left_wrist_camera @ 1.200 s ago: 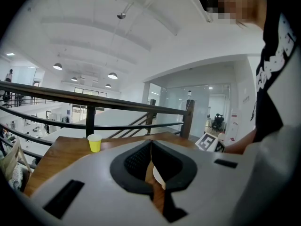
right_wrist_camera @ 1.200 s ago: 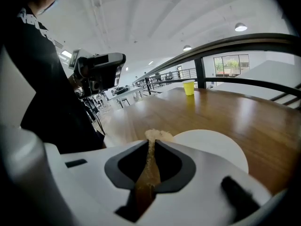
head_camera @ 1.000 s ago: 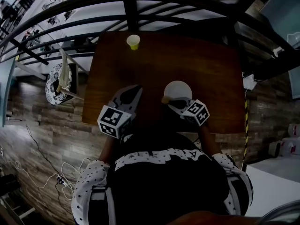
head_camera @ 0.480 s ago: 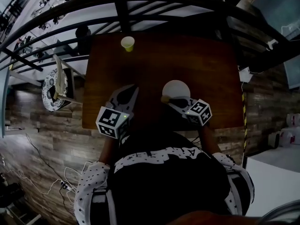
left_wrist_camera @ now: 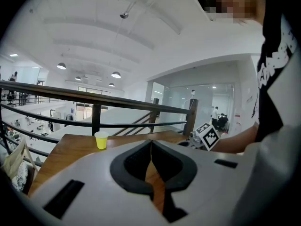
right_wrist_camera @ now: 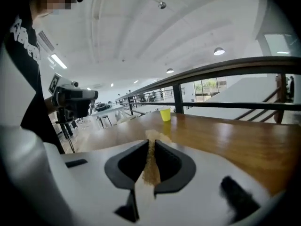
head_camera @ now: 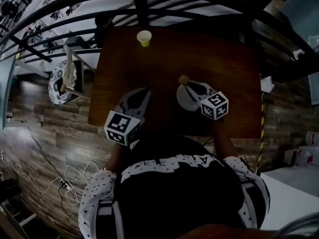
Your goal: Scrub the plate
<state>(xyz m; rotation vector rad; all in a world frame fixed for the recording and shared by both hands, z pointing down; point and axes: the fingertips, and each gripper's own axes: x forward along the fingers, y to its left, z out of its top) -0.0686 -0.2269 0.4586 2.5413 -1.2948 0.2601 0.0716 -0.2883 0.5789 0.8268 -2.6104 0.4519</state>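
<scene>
A white plate (head_camera: 186,98) lies on the brown wooden table (head_camera: 224,68), near its front edge. My right gripper (head_camera: 191,85) reaches over the plate, shut on a tan sponge (head_camera: 183,78) that sits at the plate's far left rim. In the right gripper view the sponge (right_wrist_camera: 151,160) is pinched between the closed jaws of the right gripper (right_wrist_camera: 151,147). My left gripper (head_camera: 145,91) hovers to the left of the plate, apart from it. In the left gripper view the left gripper (left_wrist_camera: 150,145) is shut with nothing in it.
A small yellow paper cup (head_camera: 144,38) stands at the table's far edge, also seen as the cup (left_wrist_camera: 100,140) and the cup (right_wrist_camera: 165,114). A dark metal railing (head_camera: 149,4) runs behind the table. A bag-laden stool (head_camera: 64,81) stands to the left.
My right gripper has pushed forward over the plate with the sponge, from the plate's near side to its far left rim. The left gripper has stayed about where it was.
</scene>
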